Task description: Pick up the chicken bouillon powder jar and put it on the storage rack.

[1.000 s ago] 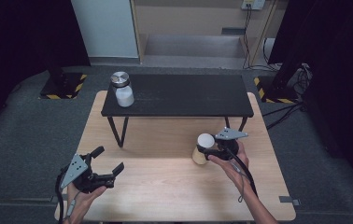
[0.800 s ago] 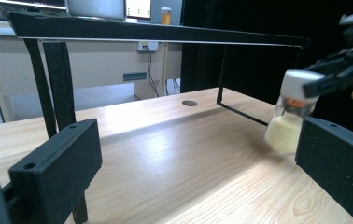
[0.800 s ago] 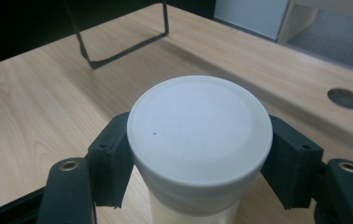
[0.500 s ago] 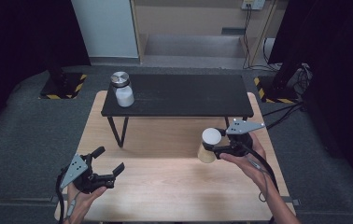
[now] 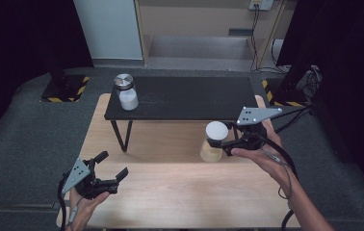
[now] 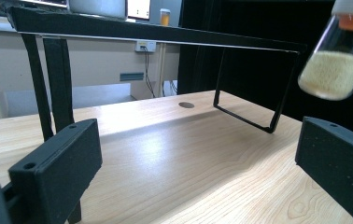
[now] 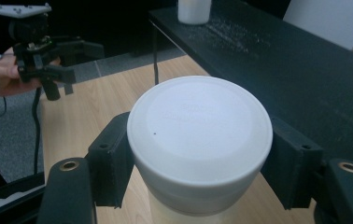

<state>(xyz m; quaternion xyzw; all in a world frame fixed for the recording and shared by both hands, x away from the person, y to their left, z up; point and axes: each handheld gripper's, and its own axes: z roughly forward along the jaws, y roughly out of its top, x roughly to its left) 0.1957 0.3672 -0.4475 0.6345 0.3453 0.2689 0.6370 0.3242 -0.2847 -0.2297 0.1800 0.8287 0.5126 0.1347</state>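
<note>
A jar of pale yellow grains with a white lid (image 5: 214,141) hangs tilted in the air above the wooden table (image 5: 170,192), right of centre. My right gripper (image 5: 221,143) is shut on it just under the lid (image 7: 198,130), both pads pressing its sides. The left gripper view catches the same jar (image 6: 335,65) high at the right. My left gripper (image 5: 111,167) rests near the table's front left corner, open, with nothing between its fingers (image 6: 58,158). A second jar (image 5: 127,92) with a metal lid and white contents stands on the left end of the black shelf (image 5: 189,98).
The black shelf stands on thin metal legs (image 5: 122,134) across the far half of the table. Its top (image 7: 296,65) runs close beside the held jar. Dark floor surrounds the table, and cables (image 5: 291,115) trail at the right.
The right gripper has lifted the white-lidded jar off the table and carried it slightly right and upward. The left gripper has stayed where it was.
</note>
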